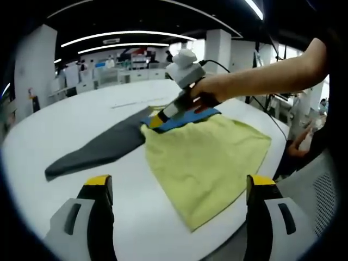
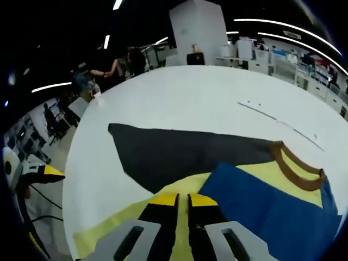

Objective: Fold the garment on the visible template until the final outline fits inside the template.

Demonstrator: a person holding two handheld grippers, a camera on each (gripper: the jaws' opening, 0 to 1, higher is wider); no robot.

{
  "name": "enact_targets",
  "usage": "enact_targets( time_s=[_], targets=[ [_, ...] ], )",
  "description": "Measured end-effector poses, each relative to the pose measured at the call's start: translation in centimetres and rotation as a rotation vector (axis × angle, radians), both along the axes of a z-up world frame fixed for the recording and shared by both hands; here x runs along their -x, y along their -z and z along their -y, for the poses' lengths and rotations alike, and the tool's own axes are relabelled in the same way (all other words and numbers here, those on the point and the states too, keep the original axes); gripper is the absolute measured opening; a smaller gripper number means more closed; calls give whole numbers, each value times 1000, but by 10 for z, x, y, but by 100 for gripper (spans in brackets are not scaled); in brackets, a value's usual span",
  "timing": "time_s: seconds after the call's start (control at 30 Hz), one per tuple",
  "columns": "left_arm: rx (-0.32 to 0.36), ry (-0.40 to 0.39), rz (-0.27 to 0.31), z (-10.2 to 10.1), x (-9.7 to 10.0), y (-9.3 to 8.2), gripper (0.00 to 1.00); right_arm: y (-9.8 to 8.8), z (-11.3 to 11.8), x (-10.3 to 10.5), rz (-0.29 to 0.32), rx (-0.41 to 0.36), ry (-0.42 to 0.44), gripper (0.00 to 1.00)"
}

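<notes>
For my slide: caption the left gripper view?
Right gripper pinching the yellow garment's edge on the white table; left gripper open.

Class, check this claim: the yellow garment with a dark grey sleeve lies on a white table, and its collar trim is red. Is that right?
One detail is wrong: the collar trim is brown, not red, as the right gripper view shows. The rest holds: the yellow garment with its dark grey sleeve lies on the white table.

Curved ceiling light strips [image 1: 117,37], white pillars [image 2: 198,31] and distant desks [image 1: 125,75] ring the room.
</notes>
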State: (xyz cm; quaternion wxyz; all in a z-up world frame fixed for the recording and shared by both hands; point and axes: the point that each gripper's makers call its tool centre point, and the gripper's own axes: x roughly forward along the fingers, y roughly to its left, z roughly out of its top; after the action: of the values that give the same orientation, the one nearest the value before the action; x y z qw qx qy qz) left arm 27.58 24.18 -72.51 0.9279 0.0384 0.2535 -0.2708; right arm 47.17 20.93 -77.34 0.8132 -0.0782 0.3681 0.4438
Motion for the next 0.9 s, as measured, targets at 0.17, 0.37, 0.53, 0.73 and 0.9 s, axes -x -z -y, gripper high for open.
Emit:
enact_targets(
  time_s=[0.17, 0.37, 0.53, 0.73, 0.9],
  targets=[
    [-5, 1, 5, 0, -2, -1, 99, -8, 9, -6, 8, -16, 25, 23],
    [-10, 5, 9, 3, -3, -3, 99, -13, 27, -12, 18, -12, 52, 42],
    [-16, 1, 10, 3, -5, -3, 99, -16, 43, -10, 11, -14, 74, 54],
    [-16, 8, 13, 7, -6, -4, 99, -20, 75, -9, 26, -6, 95, 65],
    [-20, 12, 10, 9, -5, -3, 99, -22, 109, -6, 32, 11, 117, 66]
  ],
)
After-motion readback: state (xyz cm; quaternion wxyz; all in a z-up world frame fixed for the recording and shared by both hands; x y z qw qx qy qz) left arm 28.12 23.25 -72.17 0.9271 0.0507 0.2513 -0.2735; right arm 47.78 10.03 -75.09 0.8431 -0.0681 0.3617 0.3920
